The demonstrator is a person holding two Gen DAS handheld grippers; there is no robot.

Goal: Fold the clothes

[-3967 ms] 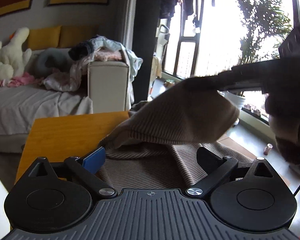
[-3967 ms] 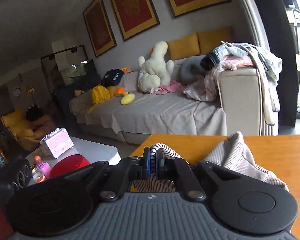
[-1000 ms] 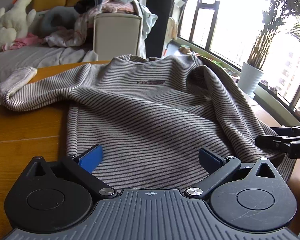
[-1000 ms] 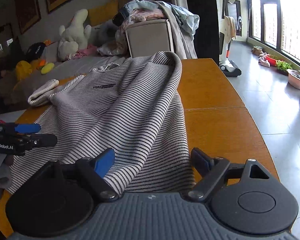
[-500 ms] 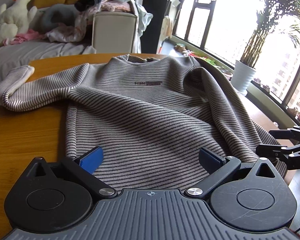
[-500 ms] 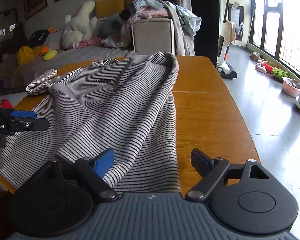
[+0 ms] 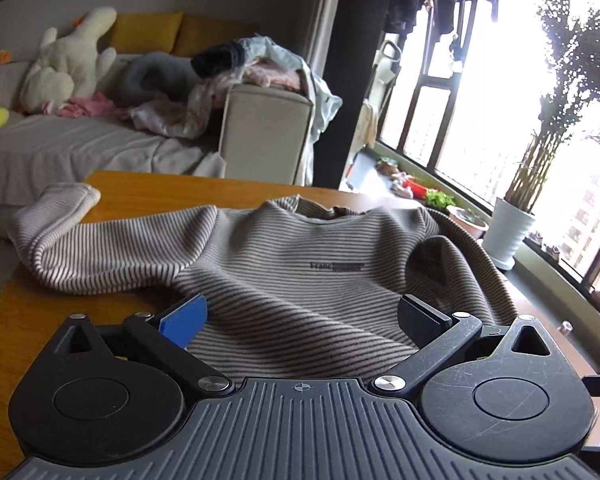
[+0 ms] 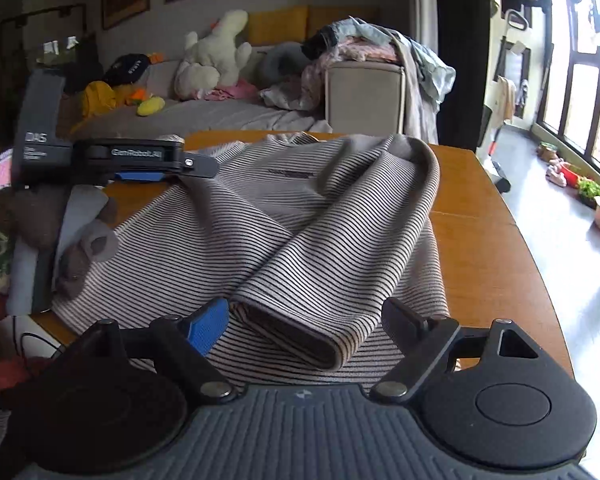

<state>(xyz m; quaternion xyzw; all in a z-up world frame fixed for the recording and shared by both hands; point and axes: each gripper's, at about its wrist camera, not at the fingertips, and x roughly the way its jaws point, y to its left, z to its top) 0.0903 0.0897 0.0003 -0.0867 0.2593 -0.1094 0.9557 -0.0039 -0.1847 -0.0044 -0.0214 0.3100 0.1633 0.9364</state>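
Striped sweater (image 7: 300, 280) flat on the wooden table (image 8: 480, 216), front side up, right under both grippers. Left gripper (image 7: 302, 316) spread wide, above the chest part, holding nothing. Right gripper (image 8: 306, 322) spread wide too, with a folded sleeve (image 8: 340, 240) ending just between its fingers. Soft ribbed cloth, thin dark lines on tan. Round neck hole far away. Behind, a sofa (image 7: 80, 148) with a white plush toy (image 7: 68, 60), a heap of clothes (image 7: 252, 64), big bright windows (image 7: 540, 100), a potted plant (image 7: 512, 232).

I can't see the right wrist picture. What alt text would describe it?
A striped sweater lies on a wooden table, one sleeve folded across its front. The open right gripper hovers at the cuff; the left gripper hovers beyond.
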